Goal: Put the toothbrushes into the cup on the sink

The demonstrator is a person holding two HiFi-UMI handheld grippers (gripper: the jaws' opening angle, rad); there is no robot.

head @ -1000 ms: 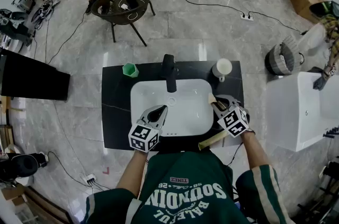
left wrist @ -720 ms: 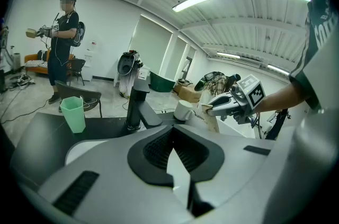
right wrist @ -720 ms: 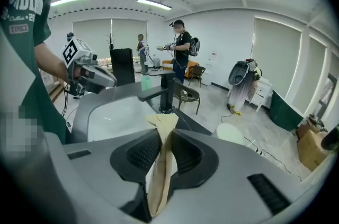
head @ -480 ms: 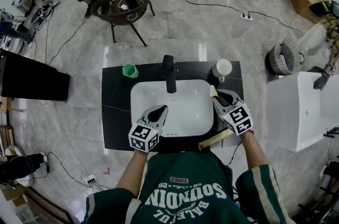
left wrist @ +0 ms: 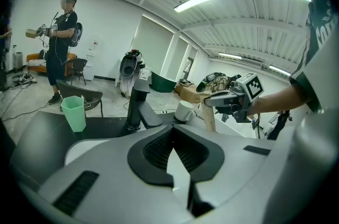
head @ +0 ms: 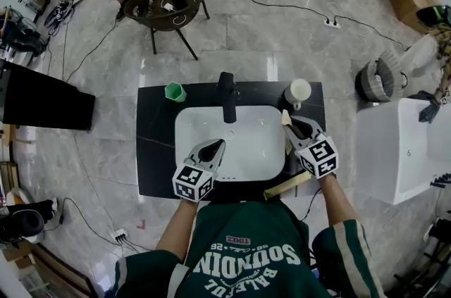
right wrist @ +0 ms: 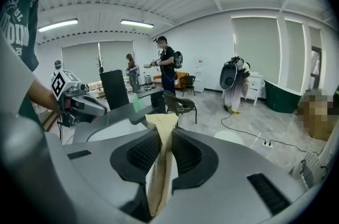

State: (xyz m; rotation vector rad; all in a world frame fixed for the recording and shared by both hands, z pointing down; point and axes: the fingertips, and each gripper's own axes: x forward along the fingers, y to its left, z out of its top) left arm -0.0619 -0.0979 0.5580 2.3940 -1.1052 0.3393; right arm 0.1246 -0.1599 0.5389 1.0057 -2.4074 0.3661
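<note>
**Our right gripper (head: 296,129) clamps a tan paper-wrapped toothbrush (head: 286,118)**

We hold the toothbrush upright between the closed jaws, over the black countertop (head: 151,141) just right of the white basin (head: 189,122) and near the white cup (head: 299,90). Our left gripper (head: 213,146) hovers over the basin, its jaws together and empty. A second wrapped toothbrush (head: 289,184) lies at the counter's front edge.

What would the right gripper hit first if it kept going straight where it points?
The right gripper, led by the packet it holds, would probably meet the back rim of the sink near the faucet; the cup sits right of that line. Depth is unclear.
</note>
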